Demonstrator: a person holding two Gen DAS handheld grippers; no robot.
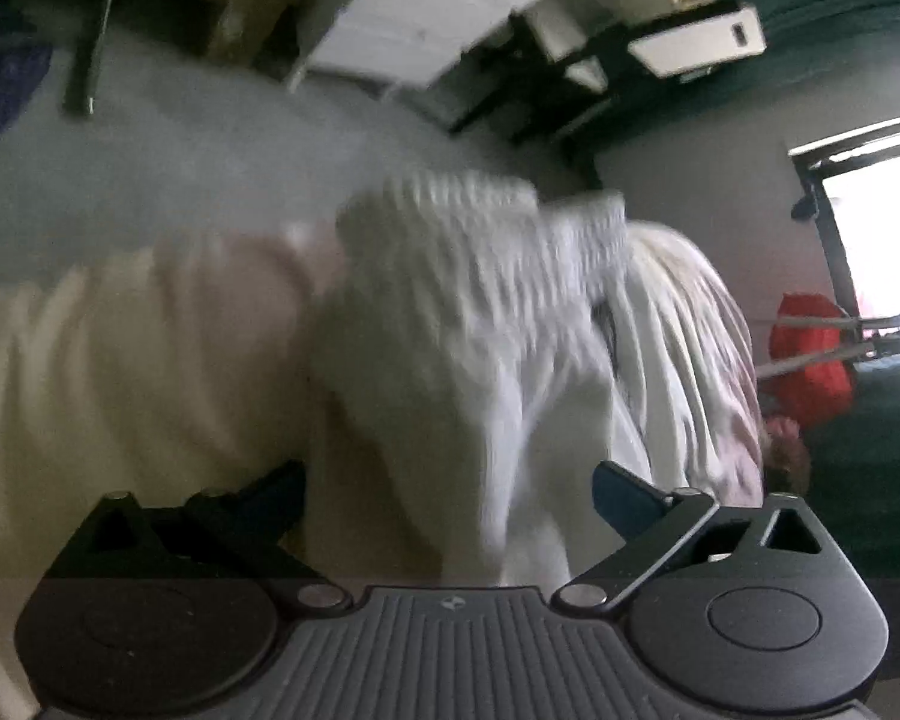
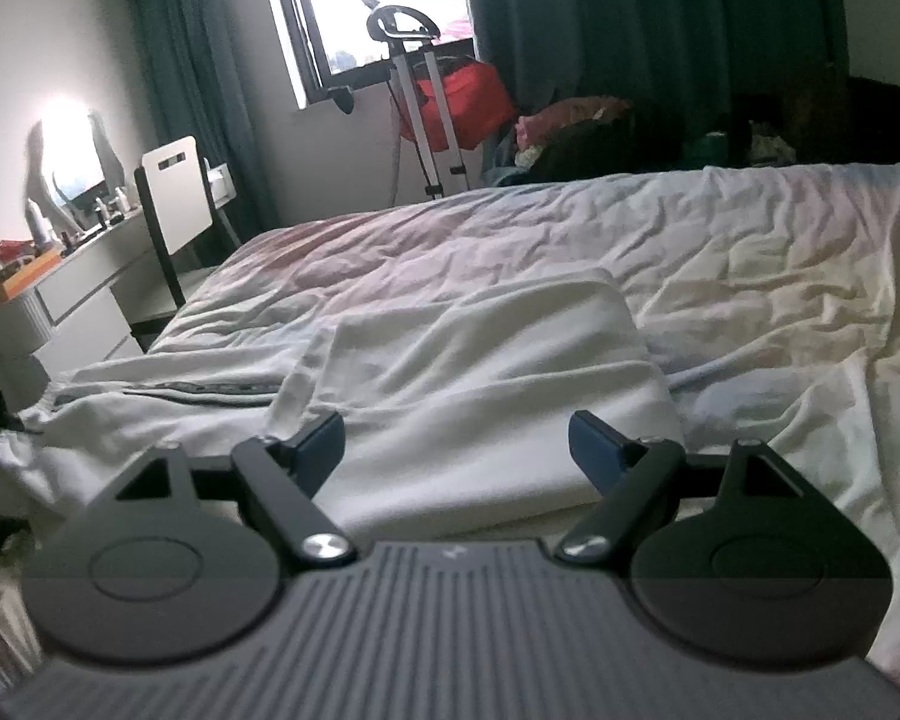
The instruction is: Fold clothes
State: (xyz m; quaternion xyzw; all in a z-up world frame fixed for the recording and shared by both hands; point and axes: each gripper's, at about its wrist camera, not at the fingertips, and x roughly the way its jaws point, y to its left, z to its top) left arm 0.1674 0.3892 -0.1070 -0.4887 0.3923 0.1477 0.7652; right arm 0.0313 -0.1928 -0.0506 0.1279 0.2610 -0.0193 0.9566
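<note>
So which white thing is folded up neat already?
The white folded garment, lying flat between the right tongs. The white zippered garment beside it is crumpled.

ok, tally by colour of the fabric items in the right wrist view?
White: 2, the folded white garment and the zippered white garment
Pale: 1, the crumpled pale bedsheet
Red: 1, the red cloth by the window
Teal: 1, the teal curtain
Total: 5

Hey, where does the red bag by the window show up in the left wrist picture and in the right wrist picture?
Left wrist: the red bag sits at the right edge, mid-height, below the window.
Right wrist: the red bag is top centre, behind the metal stand, under the window.
Shared landmark: the bright window just above the bag.
</note>
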